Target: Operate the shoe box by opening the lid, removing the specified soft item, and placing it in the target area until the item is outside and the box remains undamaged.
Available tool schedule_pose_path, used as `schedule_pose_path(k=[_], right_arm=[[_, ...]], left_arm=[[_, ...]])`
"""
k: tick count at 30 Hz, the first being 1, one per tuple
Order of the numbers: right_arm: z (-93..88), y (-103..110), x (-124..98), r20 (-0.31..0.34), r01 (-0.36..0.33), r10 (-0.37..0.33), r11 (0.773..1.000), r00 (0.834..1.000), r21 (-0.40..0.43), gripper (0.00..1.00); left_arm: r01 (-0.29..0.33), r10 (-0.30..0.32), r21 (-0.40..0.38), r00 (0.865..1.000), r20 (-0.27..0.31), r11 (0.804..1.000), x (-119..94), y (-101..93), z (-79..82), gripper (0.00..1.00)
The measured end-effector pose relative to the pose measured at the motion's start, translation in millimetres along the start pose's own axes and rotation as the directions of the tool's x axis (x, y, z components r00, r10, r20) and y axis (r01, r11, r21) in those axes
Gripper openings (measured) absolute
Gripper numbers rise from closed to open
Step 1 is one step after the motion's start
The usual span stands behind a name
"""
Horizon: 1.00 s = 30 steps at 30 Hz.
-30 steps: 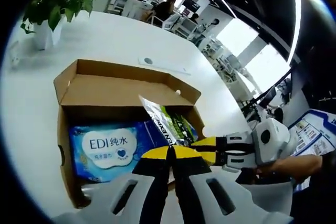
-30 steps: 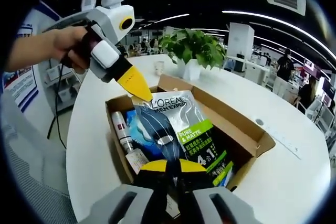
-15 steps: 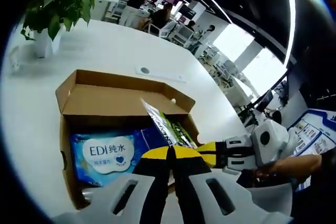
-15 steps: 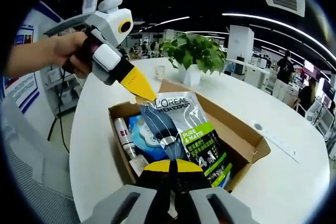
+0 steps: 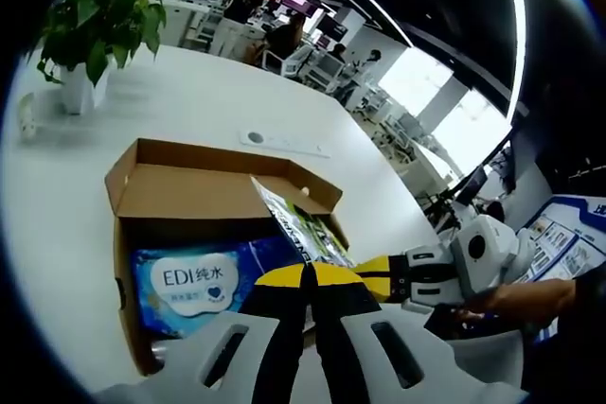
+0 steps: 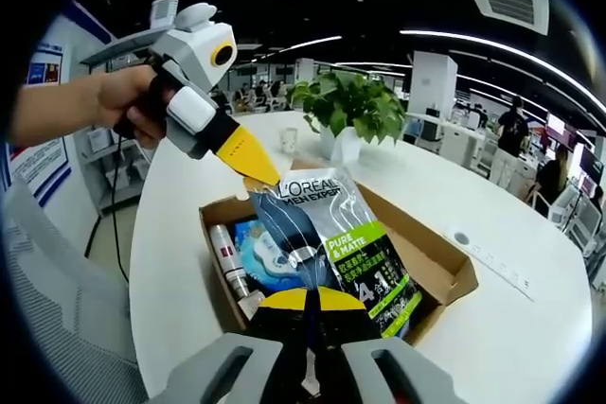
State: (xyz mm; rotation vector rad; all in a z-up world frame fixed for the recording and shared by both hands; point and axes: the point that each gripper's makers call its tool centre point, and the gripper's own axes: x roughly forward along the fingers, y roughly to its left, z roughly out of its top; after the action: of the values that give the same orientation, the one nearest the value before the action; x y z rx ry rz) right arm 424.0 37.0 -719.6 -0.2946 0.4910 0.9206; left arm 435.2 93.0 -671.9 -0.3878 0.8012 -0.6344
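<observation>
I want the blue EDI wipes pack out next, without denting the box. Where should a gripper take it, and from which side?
Likely the wipes pack is best pinched from above at its edge toward the open flap. It lies flat and soft in the box, whose walls block a side approach. The L'Oreal pouch, held by the right gripper, leans over its other end.

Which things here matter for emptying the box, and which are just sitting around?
Job:
shoe box
L'Oreal pouch
right gripper, shut on pouch
left gripper, shut

Lying about:
EDI wipes pack
potted plant
power strip
</observation>
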Motion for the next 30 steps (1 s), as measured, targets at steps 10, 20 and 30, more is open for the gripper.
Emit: schedule_pose_path(k=[10, 20, 30], right_arm=[[5.5, -11, -15, 0.016, 0.028, -0.028, 0.999, 0.999, -0.021, 0.00], [-1.1, -25, -32, 0.013, 0.066, -0.066, 0.997, 0.998, -0.028, 0.00], [-9.7, -39, -47, 0.010, 0.103, -0.103, 0.994, 0.995, -0.023, 0.00]], left_arm=[[0.022, -0.023, 0.032, 1.000, 0.012, 0.999, 4, -16.1, 10.1, 0.00], [0.049, -0.049, 0.052, 0.999, 0.008, 0.997, 19, -34.7, 13.8, 0.00], [0.071, -0.071, 0.062, 0.997, 0.001, 0.996, 34, -50.8, 13.4, 0.00]])
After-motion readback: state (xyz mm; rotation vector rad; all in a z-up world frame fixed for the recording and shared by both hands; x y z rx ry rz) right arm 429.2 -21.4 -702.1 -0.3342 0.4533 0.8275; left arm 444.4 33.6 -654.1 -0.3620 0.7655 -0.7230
